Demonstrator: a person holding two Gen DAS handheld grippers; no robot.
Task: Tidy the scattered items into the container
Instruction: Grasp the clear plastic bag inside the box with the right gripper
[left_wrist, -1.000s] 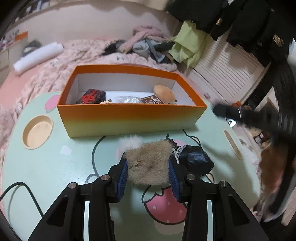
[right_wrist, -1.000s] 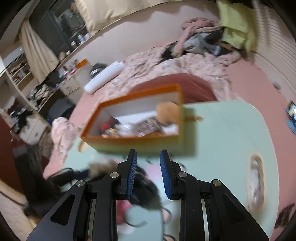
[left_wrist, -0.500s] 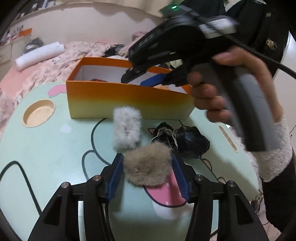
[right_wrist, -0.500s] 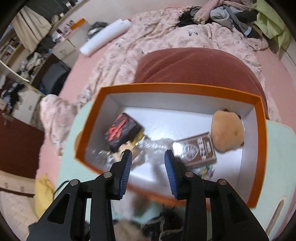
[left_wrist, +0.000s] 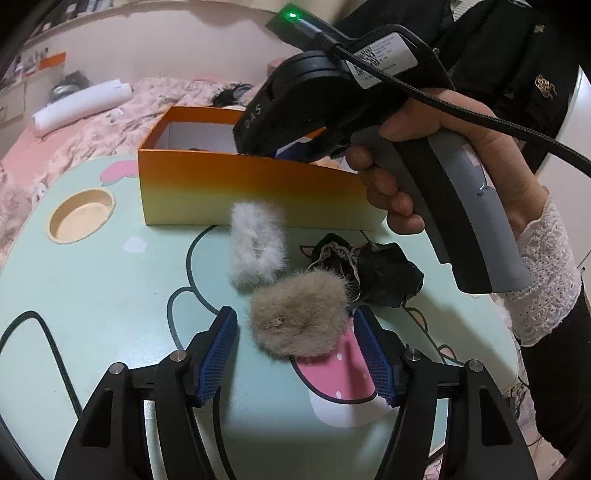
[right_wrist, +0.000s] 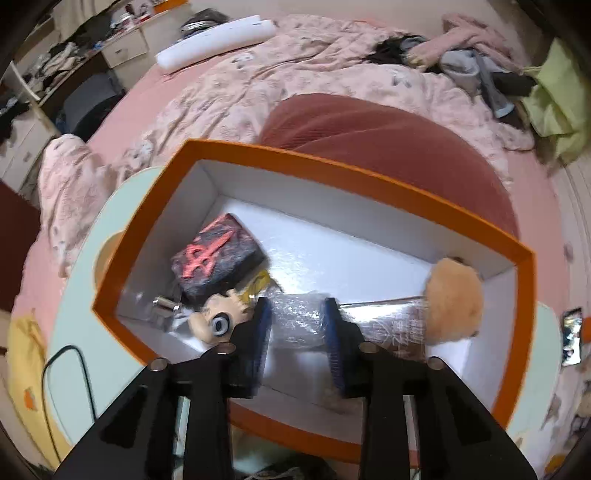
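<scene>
The left gripper (left_wrist: 295, 354) is sitting low over the table (left_wrist: 92, 295), its ribbed blue pads spread wide on either side of a round tan fur puff (left_wrist: 297, 317) without touching it. The puff is lying on the mint-green table near its near edge, partly over a pink printed patch. Just beyond it a white fluffy tuft (left_wrist: 256, 245) is standing close to the front wall of the orange box (left_wrist: 240, 192), and to the right a crumpled black bundle with lace trim (left_wrist: 373, 271) is touching the puff's far side. A round recessed cup holder (left_wrist: 82, 215) is set towards the table's left edge, with bare surface around it.

The right gripper (right_wrist: 297, 341) is pointing steeply down into the box (right_wrist: 369, 192), its pads parted with nothing between them, hovering above a crinkly clear plastic wrap (right_wrist: 299, 317). A hand (left_wrist: 443, 162) in a lace-cuffed sleeve is gripping its grey handle. Inside the white-lined box are lying a dark block with red markings (right_wrist: 218, 262), a small doll head (right_wrist: 218, 319), a shiny brown packet (right_wrist: 391, 328) and a fuzzy tan ball (right_wrist: 456, 299) in the right corner.
</scene>
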